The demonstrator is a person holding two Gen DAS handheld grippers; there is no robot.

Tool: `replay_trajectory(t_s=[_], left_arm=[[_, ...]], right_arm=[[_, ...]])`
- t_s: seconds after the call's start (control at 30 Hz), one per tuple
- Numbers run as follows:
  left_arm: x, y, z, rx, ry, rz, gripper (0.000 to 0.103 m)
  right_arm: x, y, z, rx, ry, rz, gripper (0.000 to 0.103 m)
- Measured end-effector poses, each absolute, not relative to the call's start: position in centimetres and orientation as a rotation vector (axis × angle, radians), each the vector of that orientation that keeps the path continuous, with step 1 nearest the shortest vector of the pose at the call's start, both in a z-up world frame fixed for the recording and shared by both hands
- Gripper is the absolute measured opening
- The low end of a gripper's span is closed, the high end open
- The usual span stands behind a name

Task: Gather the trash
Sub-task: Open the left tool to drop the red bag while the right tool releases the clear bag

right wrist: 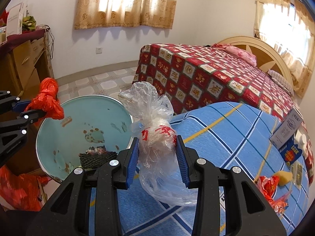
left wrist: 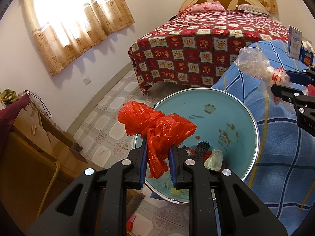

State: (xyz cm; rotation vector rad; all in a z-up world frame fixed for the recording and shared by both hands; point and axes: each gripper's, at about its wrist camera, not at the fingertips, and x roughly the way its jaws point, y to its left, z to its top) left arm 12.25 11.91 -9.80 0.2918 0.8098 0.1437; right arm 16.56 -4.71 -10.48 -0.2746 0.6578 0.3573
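My left gripper (left wrist: 157, 153) is shut on a knotted red plastic bag (left wrist: 155, 129), held over the near rim of a round teal basin (left wrist: 206, 98). My right gripper (right wrist: 157, 151) is shut on a clear plastic bag with red print (right wrist: 153, 125), above the blue checked cloth (right wrist: 226, 137) just right of the basin (right wrist: 82, 110). The basin holds a dark mesh piece (right wrist: 96, 158) and other scraps. Each gripper shows in the other's view: the right gripper (left wrist: 275, 84) with the clear bag (left wrist: 256, 64), the left gripper (right wrist: 39, 110) with the red bag (right wrist: 47, 98).
A bed with a red patterned cover (right wrist: 206, 74) stands behind. A wooden dresser (left wrist: 29, 147) is at the left. On the blue cloth lie a red wrapper (right wrist: 269, 186), a yellowish lump (right wrist: 284, 177) and a leaflet (right wrist: 287, 129). Red plastic (right wrist: 19, 188) lies low at the left.
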Motion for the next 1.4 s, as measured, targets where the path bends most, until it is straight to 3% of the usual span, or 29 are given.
replay_trajectory(t_s=[1.4], left_arm=[[12.5, 13.3, -9.3, 0.268, 0.799, 0.164, 0.019]], right_arm=[[16.3, -1.4, -10.6, -0.304, 0.65, 0.412, 0.037]])
